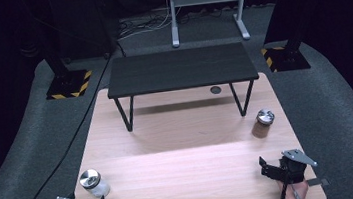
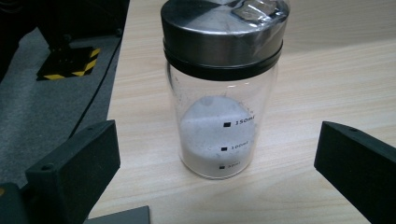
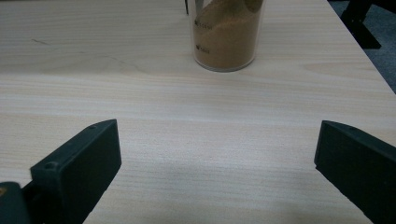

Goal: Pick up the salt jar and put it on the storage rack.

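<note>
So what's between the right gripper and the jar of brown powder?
Nothing: in the right gripper view only bare wooden table lies between the open right gripper and the jar of brown powder; the high view agrees.

Light wood-grain bench (image 1: 186,158) sitting on dark grey carpeted floor (image 1: 33,141). Standing on the bench, far half: a small black shelf (image 1: 181,68) on thin black wire legs, spanning most of the width. Small dark round disc (image 1: 215,89) lying on the bench just under the shelf's front edge, right of centre. Glass jar of white powder (image 1: 93,183) with metal lid standing upright near the front left corner. Glass jar of brown powder (image 1: 262,123) with metal lid standing upright near the right edge, well apart from the first.
</note>
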A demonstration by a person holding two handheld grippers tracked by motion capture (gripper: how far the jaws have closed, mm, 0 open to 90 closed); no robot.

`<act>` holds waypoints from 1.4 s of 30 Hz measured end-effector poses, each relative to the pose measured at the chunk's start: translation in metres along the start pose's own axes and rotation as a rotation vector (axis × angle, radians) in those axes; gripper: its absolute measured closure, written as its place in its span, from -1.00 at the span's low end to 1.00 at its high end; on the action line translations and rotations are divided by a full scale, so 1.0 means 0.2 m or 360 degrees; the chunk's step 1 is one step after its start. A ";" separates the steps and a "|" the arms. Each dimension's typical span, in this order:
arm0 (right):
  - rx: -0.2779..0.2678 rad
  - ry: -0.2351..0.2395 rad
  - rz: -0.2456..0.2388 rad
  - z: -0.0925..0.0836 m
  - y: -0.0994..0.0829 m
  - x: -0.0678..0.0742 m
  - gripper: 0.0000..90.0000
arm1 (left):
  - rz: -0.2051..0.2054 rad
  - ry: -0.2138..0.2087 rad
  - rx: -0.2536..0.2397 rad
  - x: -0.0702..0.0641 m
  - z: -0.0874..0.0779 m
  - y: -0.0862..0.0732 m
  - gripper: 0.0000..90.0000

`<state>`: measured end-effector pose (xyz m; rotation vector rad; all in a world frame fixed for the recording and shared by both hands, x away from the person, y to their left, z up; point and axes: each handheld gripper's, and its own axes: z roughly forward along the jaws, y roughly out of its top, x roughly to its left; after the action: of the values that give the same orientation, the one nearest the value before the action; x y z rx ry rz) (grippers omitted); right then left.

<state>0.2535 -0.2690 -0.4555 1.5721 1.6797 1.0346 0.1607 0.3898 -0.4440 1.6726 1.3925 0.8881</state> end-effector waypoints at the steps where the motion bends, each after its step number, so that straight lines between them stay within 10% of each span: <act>1: -0.0002 0.0000 0.0001 0.00 0.00 0.00 -1.00 | 0.0008 0.0003 0.0005 0.00 0.00 0.00 -1.00; 42: -0.0025 0.0002 0.0024 -0.01 -0.01 -0.01 -1.00 | -0.0068 -0.0024 -0.0056 0.03 0.30 0.05 -0.87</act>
<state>0.2508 -0.2707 -0.4573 1.5769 1.6586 1.0542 0.2190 0.3873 -0.4625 1.6143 1.3894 0.8691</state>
